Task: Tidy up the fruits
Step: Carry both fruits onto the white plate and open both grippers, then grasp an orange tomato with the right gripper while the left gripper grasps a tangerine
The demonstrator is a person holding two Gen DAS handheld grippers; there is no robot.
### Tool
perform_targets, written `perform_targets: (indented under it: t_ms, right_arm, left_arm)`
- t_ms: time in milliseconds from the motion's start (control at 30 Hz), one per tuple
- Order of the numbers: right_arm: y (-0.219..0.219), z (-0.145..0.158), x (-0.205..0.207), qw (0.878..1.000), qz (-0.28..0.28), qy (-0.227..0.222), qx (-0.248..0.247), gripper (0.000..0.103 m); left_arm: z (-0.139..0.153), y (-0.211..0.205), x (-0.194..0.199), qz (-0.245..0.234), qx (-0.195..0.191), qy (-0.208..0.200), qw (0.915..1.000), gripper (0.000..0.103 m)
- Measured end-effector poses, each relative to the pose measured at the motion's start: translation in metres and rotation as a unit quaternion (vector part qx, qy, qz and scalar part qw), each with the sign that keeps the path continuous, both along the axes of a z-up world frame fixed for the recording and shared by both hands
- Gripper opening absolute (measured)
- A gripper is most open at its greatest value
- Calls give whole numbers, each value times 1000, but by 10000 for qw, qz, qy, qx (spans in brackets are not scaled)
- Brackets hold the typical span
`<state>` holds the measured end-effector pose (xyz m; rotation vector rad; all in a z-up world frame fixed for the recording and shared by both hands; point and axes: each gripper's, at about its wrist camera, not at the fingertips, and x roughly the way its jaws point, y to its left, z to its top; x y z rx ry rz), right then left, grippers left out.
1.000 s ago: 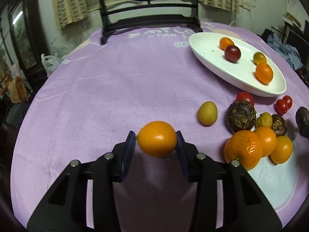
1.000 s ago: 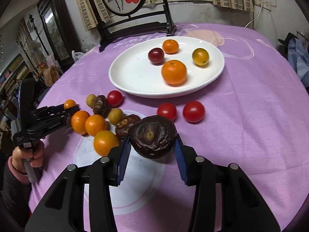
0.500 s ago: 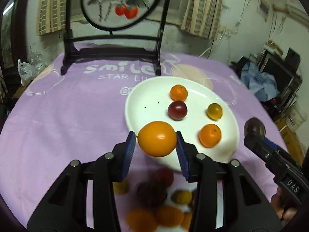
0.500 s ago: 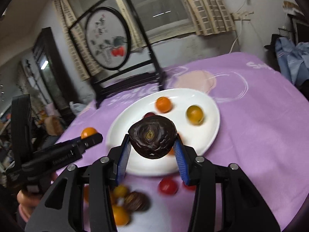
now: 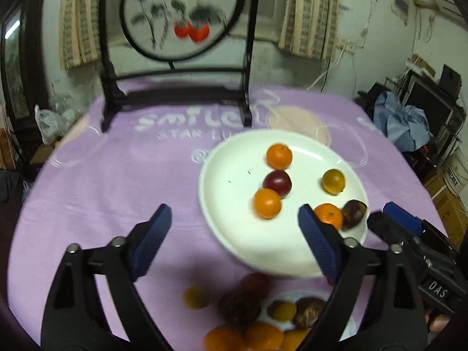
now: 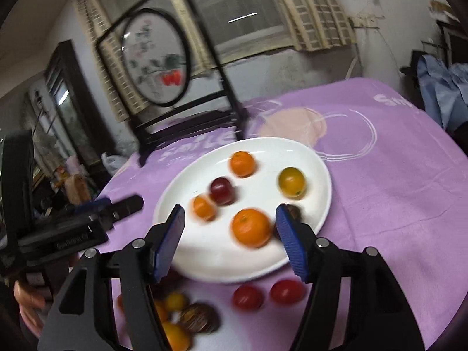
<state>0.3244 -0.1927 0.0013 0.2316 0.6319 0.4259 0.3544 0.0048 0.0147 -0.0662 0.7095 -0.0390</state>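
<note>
A white plate (image 5: 234, 234) (image 6: 204, 251) sits on the purple tablecloth. It holds several fruits: the small orange fruit (image 5: 267, 203) (image 6: 204, 207) beside a dark red fruit (image 5: 278, 182), and the dark brown fruit (image 5: 354, 210) (image 6: 292, 211) at the rim next to an orange (image 5: 329, 216) (image 6: 251, 227). My left gripper (image 5: 231, 245) is open and empty over the plate's near left edge. My right gripper (image 6: 231, 239) is open and empty above the plate; it also shows in the left wrist view (image 5: 392, 222).
Loose fruits lie in front of the plate: oranges (image 5: 263, 336), brown fruits (image 5: 239, 307) and two red tomatoes (image 6: 264, 294). A dark wooden stand with a round painted screen (image 5: 181, 14) stands at the table's far side. Clutter lines the room at right.
Both grippers have opened. The small orange fruit and the dark brown fruit have left the jaws and now lie on the plate.
</note>
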Motion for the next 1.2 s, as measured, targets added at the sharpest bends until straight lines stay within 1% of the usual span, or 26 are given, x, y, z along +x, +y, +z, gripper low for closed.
perform_targets:
  t_ms: [33, 100, 133, 200, 233, 300, 333, 400, 433, 467, 533, 600, 667, 767, 833, 900, 1033, 1133, 1167, 1200]
  right_arm:
    - [7, 3, -10, 9998, 171, -5, -71, 65]
    - [19, 1, -23, 9991, 326, 138, -225, 65]
    - [26, -4, -30, 9984, 419, 295, -254, 65]
    - [35, -13, -40, 9964, 538, 570, -313, 65]
    - [39, -19, -45, 9949, 561, 744, -381, 65]
    - [47, -27, -53, 9919, 628, 951, -564, 65]
    - [52, -32, -55, 9894, 681, 1060, -721, 65]
    - [61, -41, -56, 9830, 897, 1296, -947, 65]
    - [63, -44, -56, 9816, 957, 1351, -955, 65]
    - [65, -47, -57, 9799, 1015, 1400, -990, 65]
    - [68, -50, -59, 9781, 1058, 1406, -1114, 65]
    - [69, -52, -60, 9779, 1037, 1367, -1198, 65]
    - [70, -53, -61, 9776, 988, 1331, -1295, 64]
    - [71, -58, -58, 9769, 1015, 1360, -1300, 58]
    - [72, -63, -56, 9753, 1061, 1445, -1292, 51]
    - [72, -67, -53, 9744, 1057, 1507, -1291, 49]
    - [72, -68, -53, 9758, 1093, 1450, -1214, 44]
    - [72, -67, -53, 9741, 1187, 1492, -1215, 38]
    - [71, -66, -53, 9736, 1209, 1539, -1171, 38]
    - [67, -64, -52, 9736, 1253, 1616, -1009, 38]
  left_arm:
    - [4, 7, -16, 63, 54, -139, 9999, 99]
    - [5, 17, -36, 154, 206, -264, 9993, 101]
    - [1, 25, -49, 278, 288, -276, 9988, 101]
    - [-6, 35, -61, 427, 331, -198, 9983, 101]
    - [-12, 44, -67, 525, 309, -117, 9981, 101]
    - [-21, 56, -73, 709, 228, 63, 9972, 101]
    - [-24, 62, -75, 757, 109, 184, 9969, 101]
    - [-27, 72, -77, 701, -248, 279, 9968, 101]
    - [-28, 78, -78, 695, -478, 333, 9959, 101]
    - [-28, 82, -79, 736, -622, 365, 9947, 101]
    - [-27, 89, -83, 907, -716, 308, 9928, 101]
    - [-26, 91, -85, 1037, -596, 245, 9925, 101]
    - [-26, 90, -86, 1065, -480, 226, 9929, 101]
    - [-28, 89, -83, 1031, -443, 286, 9933, 101]
    - [-29, 89, -83, 1009, -401, 305, 9936, 101]
    - [-31, 89, -82, 1011, -340, 308, 9938, 101]
    - [-35, 90, -82, 1026, -310, 368, 9936, 101]
    - [-37, 91, -81, 918, -343, 425, 9943, 101]
    - [-38, 90, -81, 819, -348, 444, 9950, 101]
    - [-40, 86, -81, 540, -358, 500, 9966, 101]
